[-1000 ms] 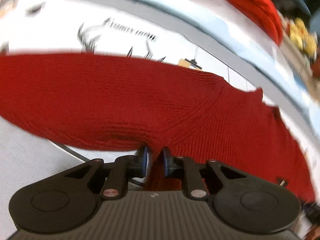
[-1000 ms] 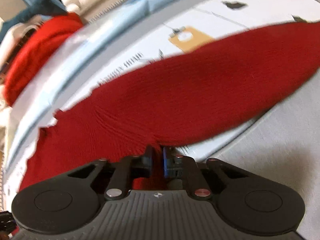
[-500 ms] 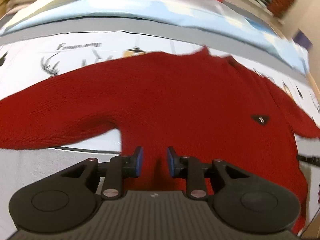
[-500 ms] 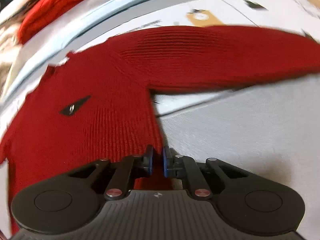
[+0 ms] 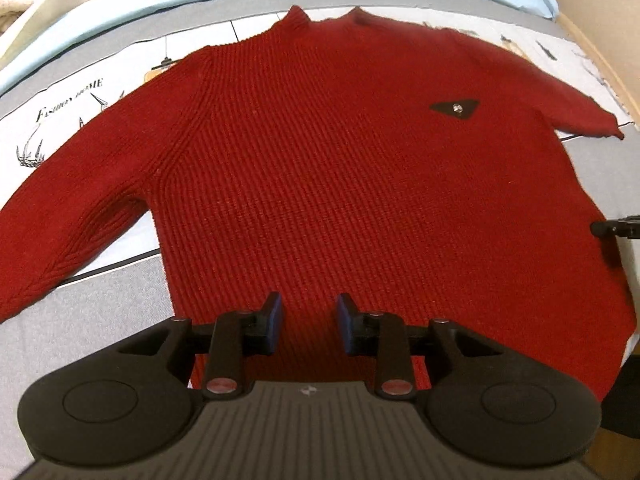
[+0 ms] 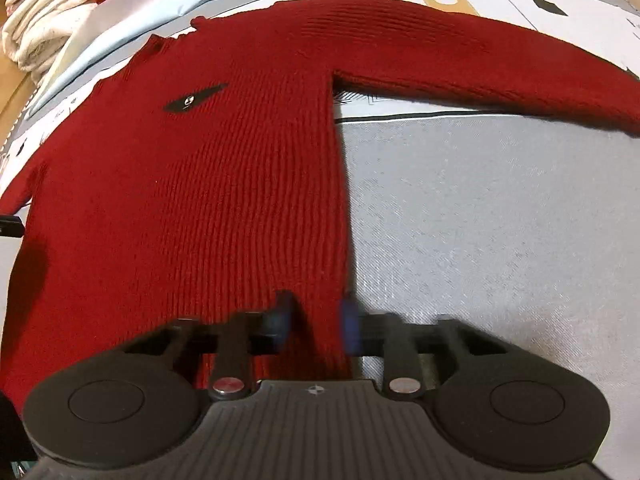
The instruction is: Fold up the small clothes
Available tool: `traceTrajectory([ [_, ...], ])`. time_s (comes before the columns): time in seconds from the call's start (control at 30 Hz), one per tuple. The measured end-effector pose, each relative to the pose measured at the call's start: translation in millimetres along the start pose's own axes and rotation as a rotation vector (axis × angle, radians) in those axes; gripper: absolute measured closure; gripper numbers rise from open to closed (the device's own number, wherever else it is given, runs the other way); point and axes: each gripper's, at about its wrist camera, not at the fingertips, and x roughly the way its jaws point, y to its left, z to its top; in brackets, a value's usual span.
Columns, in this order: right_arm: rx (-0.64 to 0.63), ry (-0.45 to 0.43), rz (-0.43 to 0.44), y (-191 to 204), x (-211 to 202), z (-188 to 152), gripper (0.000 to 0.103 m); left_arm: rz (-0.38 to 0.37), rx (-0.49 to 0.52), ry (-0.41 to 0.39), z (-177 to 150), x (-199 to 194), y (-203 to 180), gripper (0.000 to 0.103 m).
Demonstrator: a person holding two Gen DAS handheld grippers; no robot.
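that red knit sweater [image 5: 340,168] looks thick and floppy, so grab it at the hem corners, both left tongs [image 5: 307,322] and right tongs [image 6: 316,320] spread, just been opening, pinching nothing

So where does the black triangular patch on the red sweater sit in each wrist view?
Left wrist: the patch lies upper right, on the sweater's chest.
Right wrist: the patch lies upper left, seen slantwise.
Shared landmark: the sweater's collar, top centre in the left view, upper left in the right.
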Motion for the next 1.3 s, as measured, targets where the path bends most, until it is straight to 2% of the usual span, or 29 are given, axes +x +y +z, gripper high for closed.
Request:
traceTrajectory([
  [0.07, 0.108, -0.002, 0.028, -14, -5, -2, 0.089, -0.005, -0.001, -0.007, -7, -10, 0, 0.070],
  [0.1, 0.116, 0.004, 0.020, -17, -6, -4, 0.089, -0.019, 0.008, -0.006, -10, -14, -1, 0.070],
  [0.2, -0.027, 0.048, -0.040, -3, -10, -17, 0.089, -0.059, 0.080, 0.027, -27, -12, -6, 0.070],
  [0.27, -0.066, 0.079, -0.069, 4, -18, -23, 0.088, -0.052, 0.128, 0.086, -43, 2, -5, 0.070],
  [0.33, -0.089, 0.112, -0.092, 7, -22, -31, 0.088, -0.003, 0.153, 0.196, -64, 29, 0, 0.070],
  [0.4, -0.152, 0.137, -0.140, 14, -21, -39, 0.084, -0.003, 0.186, 0.178, -72, 27, 2, 0.069],
  [0.47, -0.190, 0.155, -0.209, 23, -25, -41, 0.080, 0.001, 0.146, 0.169, -67, 17, 6, 0.069],
  [0.53, -0.246, 0.118, -0.255, 42, -39, -41, 0.080, -0.036, 0.138, 0.118, -63, 7, 5, 0.068],
  [0.6, -0.288, 0.078, -0.199, 55, -49, -45, 0.080, -0.058, 0.126, 0.164, -64, 17, 5, 0.068],
  [0.63, -0.286, 0.117, -0.182, 56, -42, -50, 0.080, -0.008, 0.147, 0.206, -66, 27, 2, 0.068],
  [0.67, -0.304, 0.183, -0.205, 55, -29, -58, 0.080, 0.033, 0.181, 0.220, -67, 31, -2, 0.067],
  [0.7, -0.341, 0.205, -0.227, 55, -21, -66, 0.080, 0.043, 0.197, 0.218, -63, 30, -7, 0.067],
  [0.73, -0.371, 0.187, -0.232, 58, -22, -69, 0.081, 0.046, 0.195, 0.191, -56, 24, -11, 0.067],
  [0.8, -0.321, 0.136, -0.227, 59, -33, -62, 0.079, 0.055, 0.180, 0.087, -37, 2, -20, 0.065],
  [0.87, -0.265, 0.015, -0.188, 56, -55, -57, 0.072, 0.053, 0.143, -0.031, -15, -23, -28, 0.049],
  [0.9, -0.244, -0.024, -0.181, 54, -61, -53, 0.069, 0.059, 0.120, -0.093, -4, -36, -33, 0.045],
  [0.93, -0.214, -0.071, -0.184, 51, -67, -48, 0.061, 0.070, 0.098, -0.142, 5, -45, -37, 0.041],
  [0.97, -0.175, -0.110, -0.193, 46, -71, -41, 0.057, 0.083, 0.071, -0.183, 15, -52, -45, 0.041],
  [1.13, 0.178, -0.279, -0.209, -16, -82, -4, 0.057, 0.086, -0.055, -0.298, 50, -65, -66, 0.041],
  [1.3, 0.531, -0.411, -0.233, -92, -80, 11, 0.057, 0.096, -0.065, -0.319, 63, -58, -91, 0.040],
])
